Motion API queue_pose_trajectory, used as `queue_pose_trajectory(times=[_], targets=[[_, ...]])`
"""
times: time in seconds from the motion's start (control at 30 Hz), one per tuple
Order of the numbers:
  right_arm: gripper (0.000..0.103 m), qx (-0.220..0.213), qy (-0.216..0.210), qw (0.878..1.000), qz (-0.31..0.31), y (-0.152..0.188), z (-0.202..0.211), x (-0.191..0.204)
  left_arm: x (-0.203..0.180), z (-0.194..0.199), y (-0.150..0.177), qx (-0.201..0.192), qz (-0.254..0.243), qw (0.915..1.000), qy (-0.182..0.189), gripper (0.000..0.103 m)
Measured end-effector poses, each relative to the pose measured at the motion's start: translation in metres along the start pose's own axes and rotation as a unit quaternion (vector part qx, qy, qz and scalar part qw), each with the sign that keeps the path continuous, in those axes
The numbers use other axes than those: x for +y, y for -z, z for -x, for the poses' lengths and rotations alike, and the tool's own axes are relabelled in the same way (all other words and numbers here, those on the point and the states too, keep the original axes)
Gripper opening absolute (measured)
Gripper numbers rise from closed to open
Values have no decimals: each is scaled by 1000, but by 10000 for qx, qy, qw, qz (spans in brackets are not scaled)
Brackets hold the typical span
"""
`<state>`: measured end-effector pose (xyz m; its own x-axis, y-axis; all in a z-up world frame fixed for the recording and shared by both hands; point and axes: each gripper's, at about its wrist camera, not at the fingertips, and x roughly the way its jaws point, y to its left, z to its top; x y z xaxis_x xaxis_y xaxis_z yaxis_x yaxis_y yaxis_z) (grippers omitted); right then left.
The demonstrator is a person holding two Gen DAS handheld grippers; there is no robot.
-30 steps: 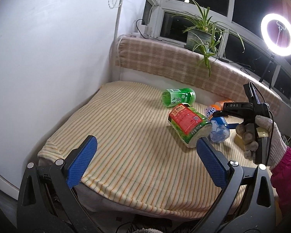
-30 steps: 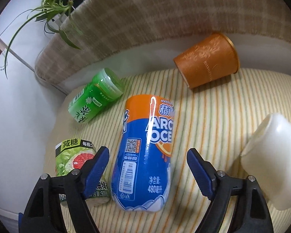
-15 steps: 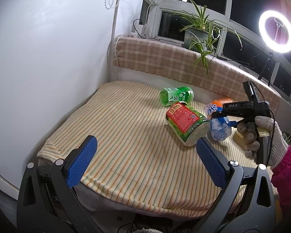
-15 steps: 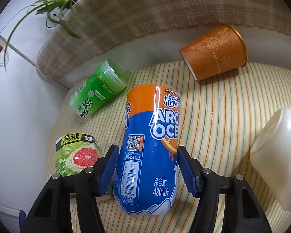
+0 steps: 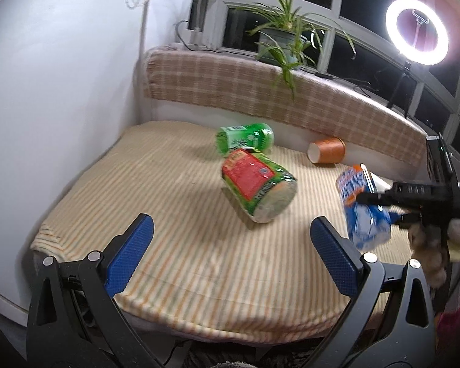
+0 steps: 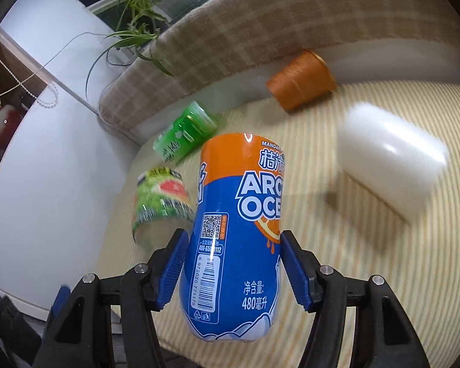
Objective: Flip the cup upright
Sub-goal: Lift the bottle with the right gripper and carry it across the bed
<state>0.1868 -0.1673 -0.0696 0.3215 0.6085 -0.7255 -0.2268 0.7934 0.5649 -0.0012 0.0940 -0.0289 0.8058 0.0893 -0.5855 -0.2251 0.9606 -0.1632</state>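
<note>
My right gripper (image 6: pixel 233 268) is shut on a blue and orange cup (image 6: pixel 239 233) and holds it lifted off the striped cloth (image 6: pixel 337 260), tilted with its orange end pointing away. In the left wrist view the same cup (image 5: pixel 363 211) hangs at the right in the right gripper (image 5: pixel 383 204). My left gripper (image 5: pixel 230 260) is open and empty above the cloth's near edge (image 5: pixel 199 276).
A green and red cup (image 5: pixel 257 188), a green cup (image 5: pixel 245 138), an orange paper cup (image 5: pixel 326 150) and a white cup (image 6: pixel 389 165) lie on their sides. A checked backrest (image 5: pixel 260 92) and a potted plant (image 5: pixel 279 46) stand behind; a white wall (image 5: pixel 61 92) stands at the left.
My right gripper closed on the blue and orange cup and lifted it off the cloth. The left gripper stayed open and shifted slightly.
</note>
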Motion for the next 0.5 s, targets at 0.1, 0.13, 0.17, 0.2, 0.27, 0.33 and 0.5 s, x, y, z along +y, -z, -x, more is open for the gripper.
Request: queue_pose_trajectory(times=[0.1,0.13,0.17,0.2,0.27,0.33,0.5], targets=[[64,19,-10,9996,-268,14,5,-13,-12,-5,2,59,-100,9999,122,103],[64,22,-2,9996,-299,18,6,-16,-15,-7,2,83,-134,9997,165,103],[64,17,29,9995,-326,22,8,-19,-18,-8,3,98,-158,9996,190,103],[64,8,67,9995,-320,25,9,-20,-22,-10,3,118,-186,9995,220,103],[64,1,123,9994,-319,32,12,-21,-28,-13,4,155,-217,9992,283,103],[64,38,112,9993,-355,34,12,-23,-34,-18,4,209,-248,9988,371,103],[65,54,222,9991,-351,36,6,-21,-47,-25,2,266,-348,9978,491,103]])
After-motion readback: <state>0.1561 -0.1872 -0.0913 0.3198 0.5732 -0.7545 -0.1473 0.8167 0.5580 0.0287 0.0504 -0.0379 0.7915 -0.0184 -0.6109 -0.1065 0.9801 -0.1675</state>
